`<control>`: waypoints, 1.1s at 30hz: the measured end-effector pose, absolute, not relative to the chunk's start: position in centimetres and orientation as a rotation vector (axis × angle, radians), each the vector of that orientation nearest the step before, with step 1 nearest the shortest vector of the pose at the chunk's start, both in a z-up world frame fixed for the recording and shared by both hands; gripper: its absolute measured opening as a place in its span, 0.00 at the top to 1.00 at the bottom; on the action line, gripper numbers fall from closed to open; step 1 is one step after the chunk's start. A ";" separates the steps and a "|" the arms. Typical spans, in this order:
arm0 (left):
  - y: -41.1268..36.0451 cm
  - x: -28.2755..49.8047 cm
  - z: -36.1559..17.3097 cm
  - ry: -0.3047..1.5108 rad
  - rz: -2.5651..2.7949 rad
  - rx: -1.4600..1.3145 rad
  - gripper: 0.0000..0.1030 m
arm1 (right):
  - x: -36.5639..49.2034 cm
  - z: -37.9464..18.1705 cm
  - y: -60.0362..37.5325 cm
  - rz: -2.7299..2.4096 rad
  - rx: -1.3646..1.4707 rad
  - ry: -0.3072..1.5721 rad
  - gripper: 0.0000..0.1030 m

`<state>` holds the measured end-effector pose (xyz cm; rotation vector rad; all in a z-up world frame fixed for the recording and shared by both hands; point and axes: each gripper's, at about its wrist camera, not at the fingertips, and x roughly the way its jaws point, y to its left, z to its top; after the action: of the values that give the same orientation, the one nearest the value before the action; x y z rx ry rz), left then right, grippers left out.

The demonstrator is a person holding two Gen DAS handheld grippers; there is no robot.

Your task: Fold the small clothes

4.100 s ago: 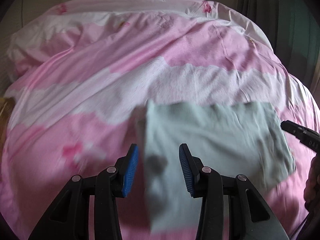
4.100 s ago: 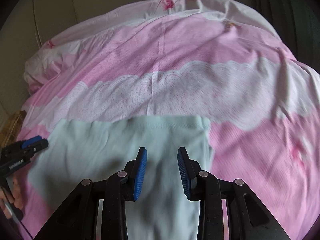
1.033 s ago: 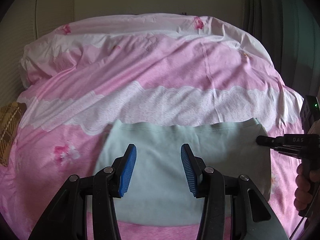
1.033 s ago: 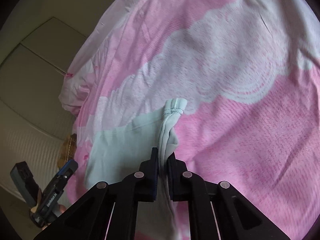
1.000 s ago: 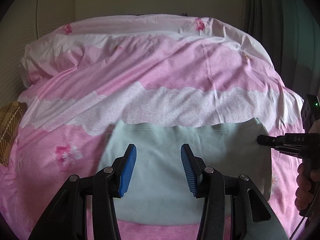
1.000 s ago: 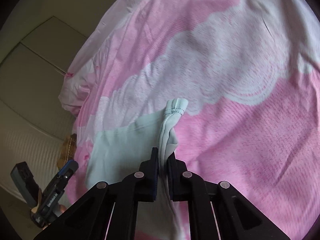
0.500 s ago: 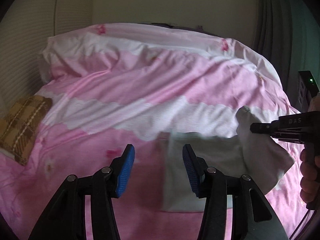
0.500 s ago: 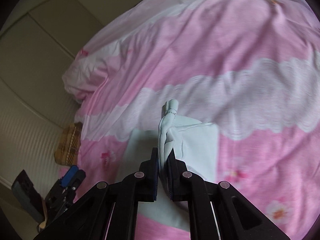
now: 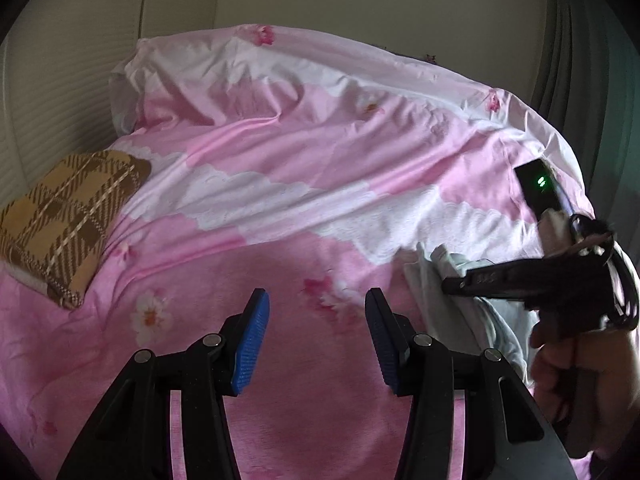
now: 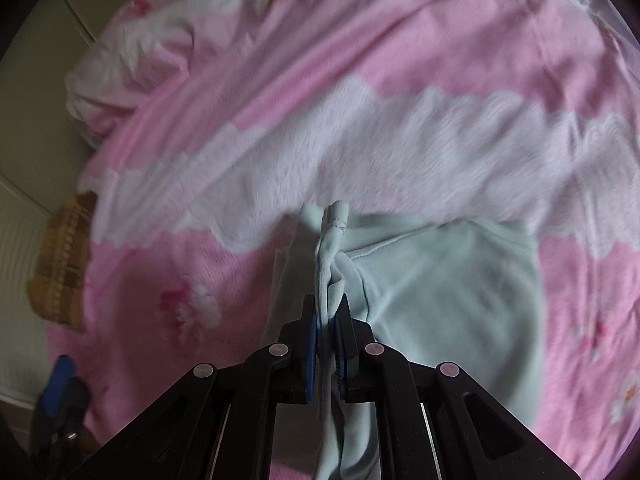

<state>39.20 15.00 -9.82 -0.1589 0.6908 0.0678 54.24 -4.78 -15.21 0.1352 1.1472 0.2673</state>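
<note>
The pale green garment (image 10: 440, 292) has been dragged sideways, pinched in the right claw (image 10: 326, 332).

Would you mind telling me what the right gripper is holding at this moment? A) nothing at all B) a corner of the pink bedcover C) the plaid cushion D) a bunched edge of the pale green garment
D: in the right wrist view the right gripper is shut on a bunched edge of the pale green garment, part of which is lifted off the pink bedcover.

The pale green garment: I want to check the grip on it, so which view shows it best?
Right wrist: the pale green garment fills mid-frame, pinched in the shut right gripper. Left wrist shows only a bunched part, partly hidden by that gripper.
</note>
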 end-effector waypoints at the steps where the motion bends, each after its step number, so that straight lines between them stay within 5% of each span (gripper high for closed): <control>1: 15.3 39.1 -9.9 0.692 0.069 -0.162 0.52 | 54.2 -15.7 -4.3 0.258 0.129 1.152 0.90; 6: 15.8 39.1 -10.3 0.699 0.066 -0.170 0.52 | 53.9 -16.3 -3.9 0.244 0.126 1.141 0.88; 14: 14.2 38.4 -8.9 0.681 0.048 -0.153 0.52 | 51.8 -12.2 -6.0 0.326 0.113 1.074 0.69; 28: 5.4 36.6 -9.6 0.702 -0.174 -0.109 0.53 | 38.4 -11.0 -14.4 0.221 0.153 0.822 0.68; 33: 3.2 39.5 -11.1 0.750 -0.243 -0.137 0.68 | 36.0 -11.6 -17.5 0.170 0.182 0.778 0.68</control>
<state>39.55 3.23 -11.09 -0.1371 0.7496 -0.2427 35.98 -17.47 -11.61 0.1818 0.7784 0.1700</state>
